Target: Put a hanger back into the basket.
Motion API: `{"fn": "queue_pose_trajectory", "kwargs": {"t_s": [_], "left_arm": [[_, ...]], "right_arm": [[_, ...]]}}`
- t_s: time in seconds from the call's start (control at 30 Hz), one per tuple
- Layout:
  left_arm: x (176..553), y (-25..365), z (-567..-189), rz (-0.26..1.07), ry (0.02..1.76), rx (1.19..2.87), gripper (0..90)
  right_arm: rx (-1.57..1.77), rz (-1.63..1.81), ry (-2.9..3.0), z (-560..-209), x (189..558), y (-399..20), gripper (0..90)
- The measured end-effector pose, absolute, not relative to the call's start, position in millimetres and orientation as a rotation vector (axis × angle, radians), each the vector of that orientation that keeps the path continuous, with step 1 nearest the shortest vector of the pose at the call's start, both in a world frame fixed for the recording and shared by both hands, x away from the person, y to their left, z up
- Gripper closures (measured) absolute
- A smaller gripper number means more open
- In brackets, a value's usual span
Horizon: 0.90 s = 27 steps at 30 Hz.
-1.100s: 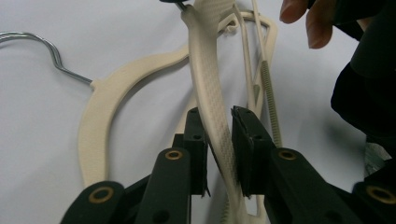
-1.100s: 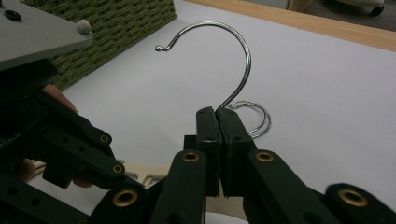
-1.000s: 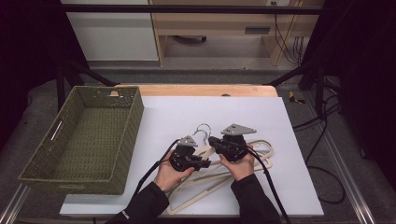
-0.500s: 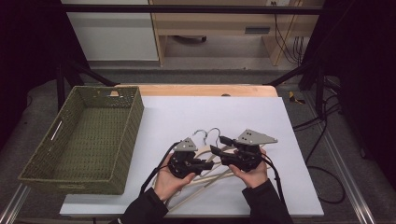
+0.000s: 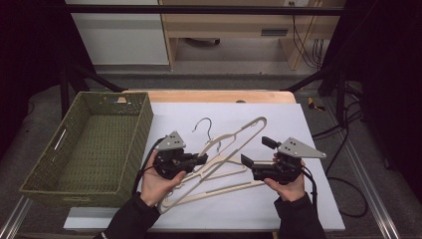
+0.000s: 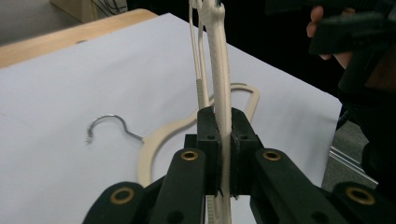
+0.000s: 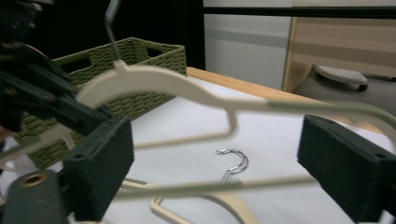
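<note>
Cream plastic hangers with metal hooks lie in a pile at the middle of the white table. My left gripper [image 5: 203,159] [image 6: 223,119] is shut on the arm of one hanger [image 5: 245,132] [image 6: 220,56] [image 7: 154,79] and holds it tilted up off the table. A second hanger [image 5: 219,191] [image 6: 152,140] [image 7: 233,203] lies flat beneath, its hook [image 6: 105,123] on the table. My right gripper [image 5: 256,151] [image 7: 224,165] sits right of the pile. Its jaws have just been opening and now stand wide. The raised hanger's bars cross the gap, and neither pad presses on them.
A green woven basket [image 5: 50,164] [image 7: 140,53] stands at the table's left, with nothing seen inside. The white table top [image 5: 298,124] is bordered by a wooden edge [image 5: 214,95] at the back. Cables trail from both grippers toward the near edge.
My right gripper has opened, let go of the hangers and drawn off to the right. My left gripper has risen with one hanger in its jaws, which now stands tilted above the other.
</note>
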<state>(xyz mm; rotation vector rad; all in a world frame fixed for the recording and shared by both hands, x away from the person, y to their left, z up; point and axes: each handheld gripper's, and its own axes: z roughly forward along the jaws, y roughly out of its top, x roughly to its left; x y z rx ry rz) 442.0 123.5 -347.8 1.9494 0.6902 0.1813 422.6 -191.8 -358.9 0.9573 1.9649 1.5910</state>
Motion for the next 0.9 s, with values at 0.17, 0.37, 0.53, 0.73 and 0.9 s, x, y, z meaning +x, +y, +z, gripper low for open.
{"fn": "queue_pose_trajectory", "kwargs": {"t_s": [0.17, 0.37, 0.53, 0.73, 0.9], "left_arm": [[445, 149, -324, 0.235, 0.704, 1.917, 85.3], [446, 174, -301, 0.299, 0.705, 1.897, 85.4], [448, 201, -281, 0.339, 0.710, 1.874, 85.4], [457, 240, -263, 0.415, 0.728, 1.875, 85.4], [462, 263, -260, 0.447, 0.765, 1.873, 85.4]], "right_arm": [[0.974, 1.564, 1.978, -365, 424, -199, 6.6], [1.013, 1.525, 1.977, -370, 425, -207, 5.6], [1.054, 1.500, 1.967, -376, 427, -214, 5.2], [1.057, 1.490, 1.965, -379, 429, -218, 4.1], [1.047, 1.479, 1.970, -380, 430, -217, 3.7]]}}
